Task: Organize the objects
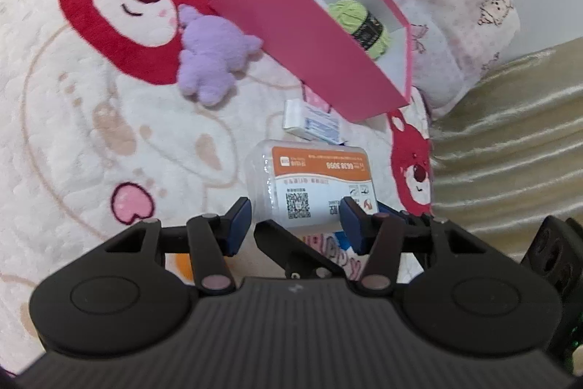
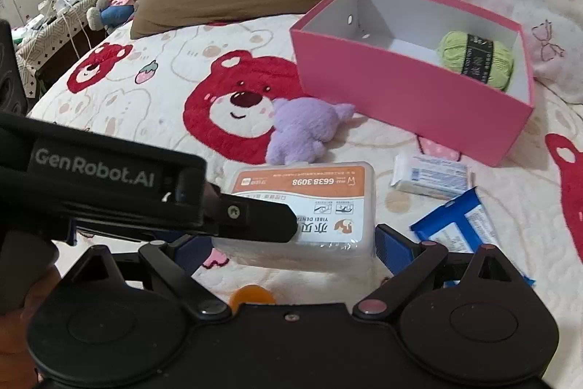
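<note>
Left wrist view: left gripper (image 1: 295, 217) clamped on the clear rectangular plastic case with the orange-and-white label (image 1: 309, 181), lifted off the bear-print bed (image 1: 91, 141), probably bound for the pink cardboard box (image 1: 291, 35); right wrist view: right gripper (image 2: 291, 243) straddles the same case (image 2: 309, 206), contact unclear.

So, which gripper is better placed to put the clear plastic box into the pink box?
Left. The left gripper has its pads on both sides of the clear plastic box, and the open pink box lies ahead. The right gripper brackets it, but its grip is unclear.
</note>
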A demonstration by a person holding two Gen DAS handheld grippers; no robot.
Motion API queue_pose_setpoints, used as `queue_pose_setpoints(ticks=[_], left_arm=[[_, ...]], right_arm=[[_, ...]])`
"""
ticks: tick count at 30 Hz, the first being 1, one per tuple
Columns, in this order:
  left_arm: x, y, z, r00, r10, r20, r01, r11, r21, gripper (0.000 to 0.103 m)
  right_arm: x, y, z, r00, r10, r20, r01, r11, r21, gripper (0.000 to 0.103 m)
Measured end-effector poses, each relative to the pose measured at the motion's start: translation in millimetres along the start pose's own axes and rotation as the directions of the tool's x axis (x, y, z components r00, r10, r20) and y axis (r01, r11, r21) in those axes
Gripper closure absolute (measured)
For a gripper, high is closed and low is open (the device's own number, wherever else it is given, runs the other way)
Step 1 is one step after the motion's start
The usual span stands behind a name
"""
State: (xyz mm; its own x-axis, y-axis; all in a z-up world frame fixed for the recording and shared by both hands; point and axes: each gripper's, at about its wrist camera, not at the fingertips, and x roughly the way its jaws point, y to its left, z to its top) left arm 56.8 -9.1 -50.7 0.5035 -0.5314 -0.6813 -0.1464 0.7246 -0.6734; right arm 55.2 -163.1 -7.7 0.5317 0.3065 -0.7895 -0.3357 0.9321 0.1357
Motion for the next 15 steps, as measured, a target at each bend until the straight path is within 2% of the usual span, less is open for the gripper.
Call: queue_pose_setpoints(ticks=[8, 15], left_arm=[[-6.8, -29.5, 19.1, 1.000, -0.022, 0.017, 0.021, 0.999, 0.038, 0.051], [-13.0, -57.0, 49.0, 0.997, -0.043, 0.059, 0.037, 0.995, 0.095, 0.052]], right_arm=[[-23.5, -13.5, 19.8, 1.000, 0.004, 0.027, -0.003, 1.000, -0.023, 0.006], [-41.5, -30.7, 39.3, 0.997, 0.042, 0.062, -0.039, 0.998, -0.040, 0.006]])
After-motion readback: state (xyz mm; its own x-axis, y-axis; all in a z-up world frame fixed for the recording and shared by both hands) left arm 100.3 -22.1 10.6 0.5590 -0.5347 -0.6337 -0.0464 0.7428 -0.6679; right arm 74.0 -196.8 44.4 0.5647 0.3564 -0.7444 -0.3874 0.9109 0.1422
